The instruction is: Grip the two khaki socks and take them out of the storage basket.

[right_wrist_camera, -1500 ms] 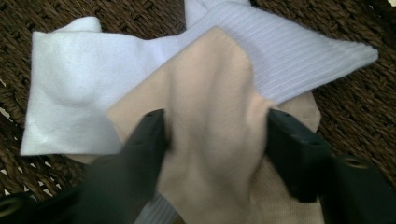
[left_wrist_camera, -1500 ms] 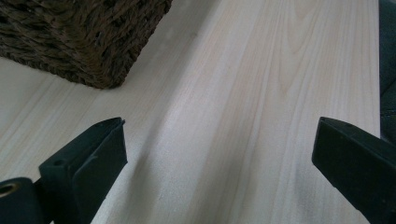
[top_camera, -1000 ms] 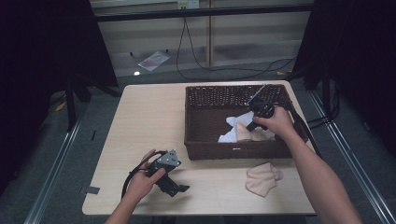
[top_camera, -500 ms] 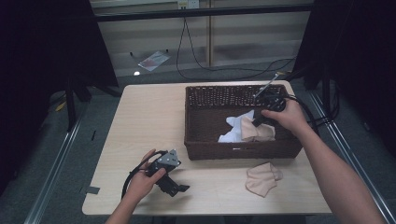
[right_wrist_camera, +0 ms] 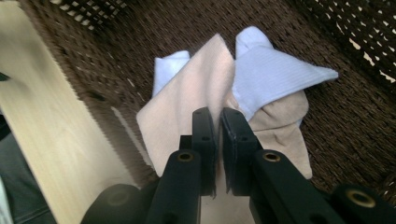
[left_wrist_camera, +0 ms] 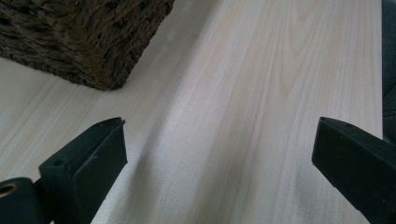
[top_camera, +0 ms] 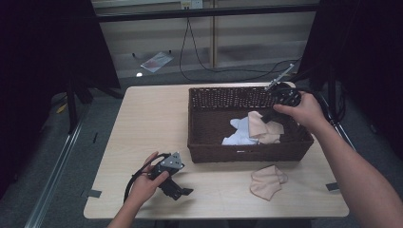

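Note:
A dark wicker basket (top_camera: 247, 154) stands on the right half of the wooden table (top_camera: 152, 123). My right gripper (top_camera: 271, 115) hangs over its right side, shut on a beige cloth (top_camera: 259, 124) that dangles above a white cloth (top_camera: 237, 133) in the basket. In the right gripper view the jaws (right_wrist_camera: 218, 114) pinch the beige cloth (right_wrist_camera: 196, 88), with the white cloth (right_wrist_camera: 275, 74) draped beside it. A second beige cloth (top_camera: 267, 181) lies on the table in front of the basket. My left gripper (top_camera: 183, 191) rests on the table at the front left, open, with nothing between its jaws (left_wrist_camera: 219, 135).
The basket's corner (left_wrist_camera: 93, 42) is close ahead of the left gripper. Bare tabletop stretches left of the basket. Cables (top_camera: 199, 61) and a paper (top_camera: 154, 61) lie on the floor beyond the table. The table's front edge is near the left hand.
My right gripper has risen and drawn toward the basket's right rim, lifting the beige cloth with it. The left gripper has not moved.

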A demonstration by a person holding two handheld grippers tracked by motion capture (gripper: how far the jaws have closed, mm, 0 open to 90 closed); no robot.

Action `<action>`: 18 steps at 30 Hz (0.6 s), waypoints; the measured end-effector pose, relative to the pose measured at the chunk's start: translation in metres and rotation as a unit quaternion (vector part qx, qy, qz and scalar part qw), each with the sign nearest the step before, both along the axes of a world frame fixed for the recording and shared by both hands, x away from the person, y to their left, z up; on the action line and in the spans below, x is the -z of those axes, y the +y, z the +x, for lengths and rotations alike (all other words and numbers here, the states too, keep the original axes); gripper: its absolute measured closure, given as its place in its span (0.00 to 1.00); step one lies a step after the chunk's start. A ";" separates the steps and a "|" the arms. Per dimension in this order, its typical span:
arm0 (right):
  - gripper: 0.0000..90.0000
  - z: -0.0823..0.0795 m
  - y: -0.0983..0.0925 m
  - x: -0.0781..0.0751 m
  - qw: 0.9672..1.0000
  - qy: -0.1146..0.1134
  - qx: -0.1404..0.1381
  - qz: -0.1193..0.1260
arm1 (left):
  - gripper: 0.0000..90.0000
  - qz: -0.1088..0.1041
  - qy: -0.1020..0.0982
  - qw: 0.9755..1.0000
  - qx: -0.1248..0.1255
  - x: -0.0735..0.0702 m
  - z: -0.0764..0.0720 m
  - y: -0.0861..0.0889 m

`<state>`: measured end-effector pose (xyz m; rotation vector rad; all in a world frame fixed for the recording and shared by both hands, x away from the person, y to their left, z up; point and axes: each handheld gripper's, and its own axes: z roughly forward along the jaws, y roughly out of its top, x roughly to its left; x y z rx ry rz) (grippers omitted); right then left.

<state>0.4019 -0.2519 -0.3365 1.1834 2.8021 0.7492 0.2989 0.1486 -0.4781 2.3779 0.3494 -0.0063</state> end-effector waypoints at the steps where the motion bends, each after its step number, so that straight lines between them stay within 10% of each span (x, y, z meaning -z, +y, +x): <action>1: 0.95 -0.001 -0.001 -0.002 1.000 0.001 -0.002 0.002 | 0.03 0.001 0.000 1.000 0.000 0.000 0.000 0.000; 18: 0.95 -0.027 0.001 -0.031 0.999 -0.009 -0.033 0.029 | 0.03 0.003 -0.001 1.000 0.002 -0.001 0.000 0.000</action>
